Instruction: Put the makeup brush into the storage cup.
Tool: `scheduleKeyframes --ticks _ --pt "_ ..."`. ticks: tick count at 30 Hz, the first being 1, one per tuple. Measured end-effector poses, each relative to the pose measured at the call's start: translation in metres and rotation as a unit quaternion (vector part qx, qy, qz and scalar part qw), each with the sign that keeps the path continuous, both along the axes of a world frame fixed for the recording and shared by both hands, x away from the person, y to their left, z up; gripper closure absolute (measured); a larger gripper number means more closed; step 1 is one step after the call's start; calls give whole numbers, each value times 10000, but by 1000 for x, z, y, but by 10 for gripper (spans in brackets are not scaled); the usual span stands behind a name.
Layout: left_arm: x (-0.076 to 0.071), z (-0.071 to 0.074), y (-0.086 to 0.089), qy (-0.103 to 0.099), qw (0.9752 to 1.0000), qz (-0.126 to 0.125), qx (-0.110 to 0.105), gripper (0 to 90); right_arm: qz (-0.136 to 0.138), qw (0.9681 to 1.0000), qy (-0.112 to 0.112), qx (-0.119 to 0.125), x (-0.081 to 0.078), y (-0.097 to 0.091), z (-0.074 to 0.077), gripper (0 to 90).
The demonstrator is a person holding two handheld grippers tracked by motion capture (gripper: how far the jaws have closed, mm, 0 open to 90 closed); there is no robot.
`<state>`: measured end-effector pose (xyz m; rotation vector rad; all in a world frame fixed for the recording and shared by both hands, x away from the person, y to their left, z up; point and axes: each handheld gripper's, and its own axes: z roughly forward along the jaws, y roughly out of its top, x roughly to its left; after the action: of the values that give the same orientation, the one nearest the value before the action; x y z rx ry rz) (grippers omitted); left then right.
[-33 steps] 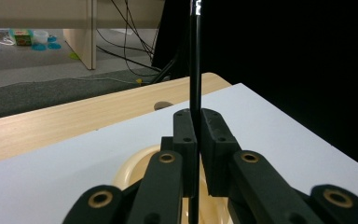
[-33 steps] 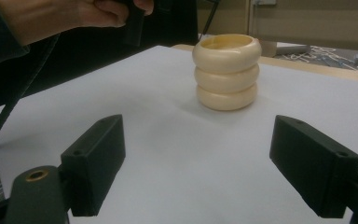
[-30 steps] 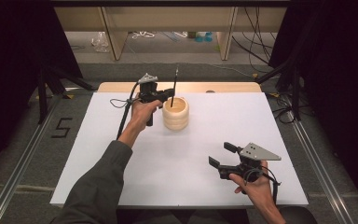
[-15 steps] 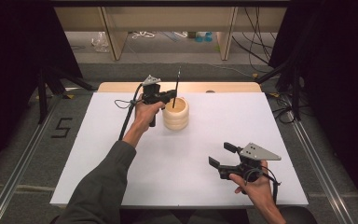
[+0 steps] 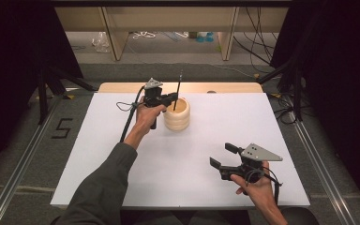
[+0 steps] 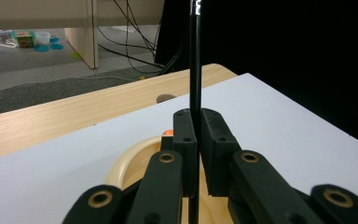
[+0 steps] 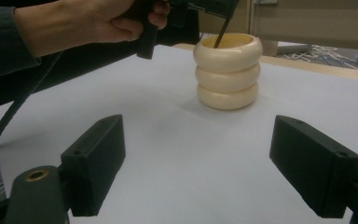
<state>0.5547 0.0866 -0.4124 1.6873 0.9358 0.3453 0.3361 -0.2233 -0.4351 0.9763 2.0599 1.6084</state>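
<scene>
White table (image 5: 122, 154), far centre: ribbed cream holder (image 5: 176, 115). Left gripper (image 5: 172, 98) is clenched on a thin black pen (image 5: 178, 89), upright, its tip inside the holder's mouth; right gripper (image 5: 222, 157) rests spread and idle near the front edge. Step judged: placing the pen; next calls for lowering, then releasing.

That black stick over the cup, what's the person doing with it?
A person holds a claw in each hand at a white table. The left claw is shut on a thin black stick, held upright with its lower end dipping into the mouth of a cream ringed cup. The right claw is open with nothing in it, near the table's front edge and apart from the cup.
</scene>
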Motion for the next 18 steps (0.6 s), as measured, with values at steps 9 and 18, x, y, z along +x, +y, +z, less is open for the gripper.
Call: scheduleKeyframes --ticks 9,18 --pt "-2 -7 1 85 9999 41 38 848 -25 10000 8 -40 0 0 0 190" --pt "-3 -11 0 92 9999 -48 135 848 5 10000 -14 51 0 1 0 190"
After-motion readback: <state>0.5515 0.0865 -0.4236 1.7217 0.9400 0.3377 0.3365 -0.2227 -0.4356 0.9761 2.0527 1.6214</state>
